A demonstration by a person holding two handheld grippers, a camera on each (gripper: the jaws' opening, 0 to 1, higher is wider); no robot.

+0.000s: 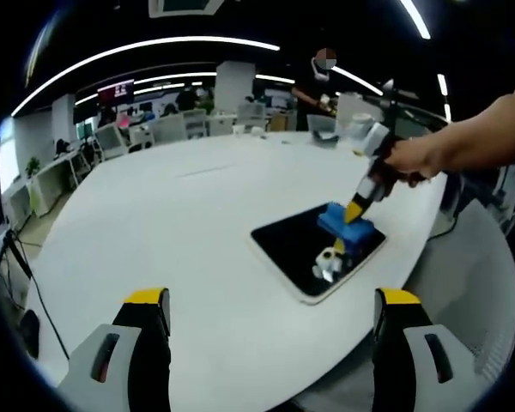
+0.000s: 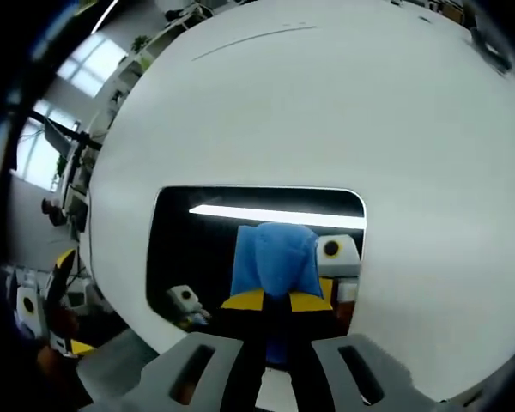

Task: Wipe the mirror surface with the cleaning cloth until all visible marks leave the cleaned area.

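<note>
Wiping is underway: the right claw pinches the blue cloth onto the mirror (left claw gapes, idle), and next should sweep the unwiped glass.

Mirror surface: in the right gripper view its near edge is hidden behind the right gripper and the blue cloth; any marks are too faint to tell.
Cloth underside: pressed to the glass, hidden.
Left gripper: both jaw bodies are cut off by the bottom edge of the left gripper view.
Person's arm: cut off at the right edge.
Far desks: small and blurred, with details unreadable.
</note>
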